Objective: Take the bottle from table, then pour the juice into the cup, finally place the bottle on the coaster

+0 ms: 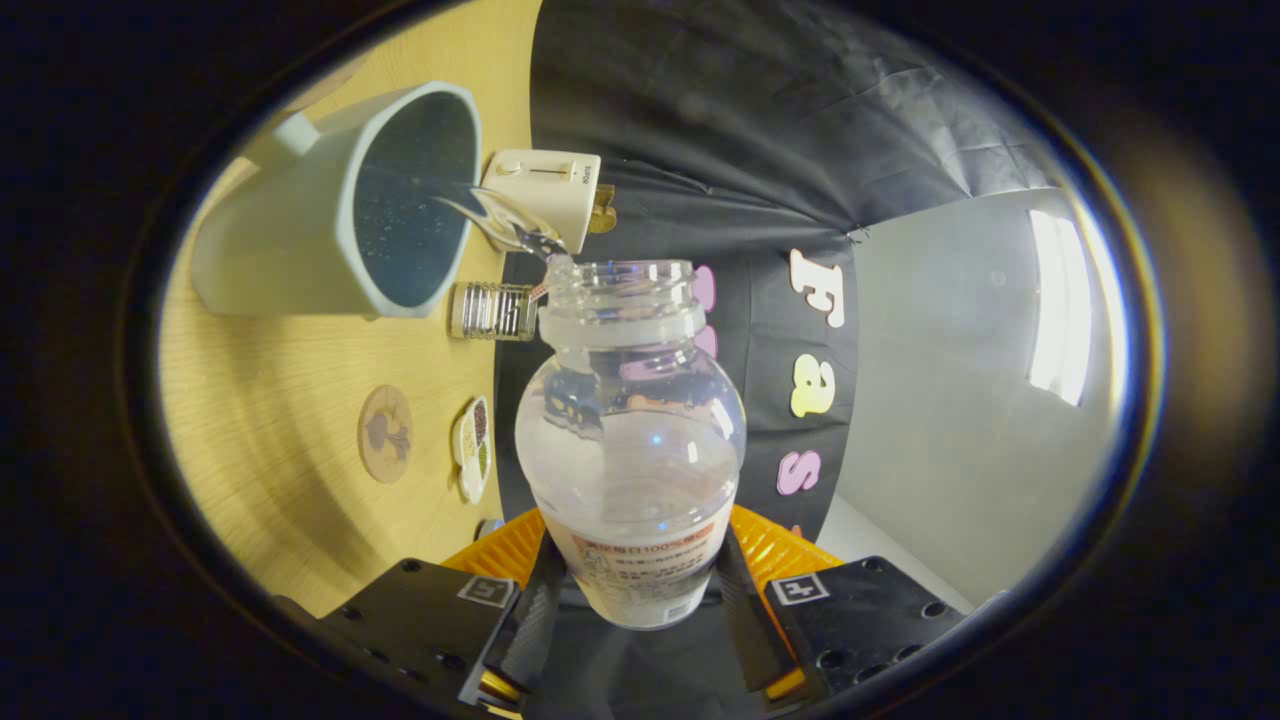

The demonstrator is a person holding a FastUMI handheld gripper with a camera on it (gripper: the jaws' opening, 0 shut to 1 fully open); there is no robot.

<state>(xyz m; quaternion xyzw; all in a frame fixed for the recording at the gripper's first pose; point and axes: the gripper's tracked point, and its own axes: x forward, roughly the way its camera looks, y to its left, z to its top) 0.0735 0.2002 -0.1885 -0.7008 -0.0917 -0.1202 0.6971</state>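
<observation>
Tongs (640,610) clamped on both sides of clear bottle (630,440), bottle tipped with its open mouth just beside pale cup (300,220) on wooden bench (270,420), liquid streaming into cup, round coaster (385,433) near cup, small ribbed glass jar (492,311) beside bottle's neck.

Clear bottle (630,440) with an orange-printed label, pale grey-blue cup (330,210), tan wood-grain table (270,430), brown patterned coaster (385,433).

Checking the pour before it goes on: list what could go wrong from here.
1. The stream enters near the cup's rim; a small wobble could spill onto the table.
2. The gripper is shut on the bottle low at its label, so the tilted bottle might slip.
</observation>
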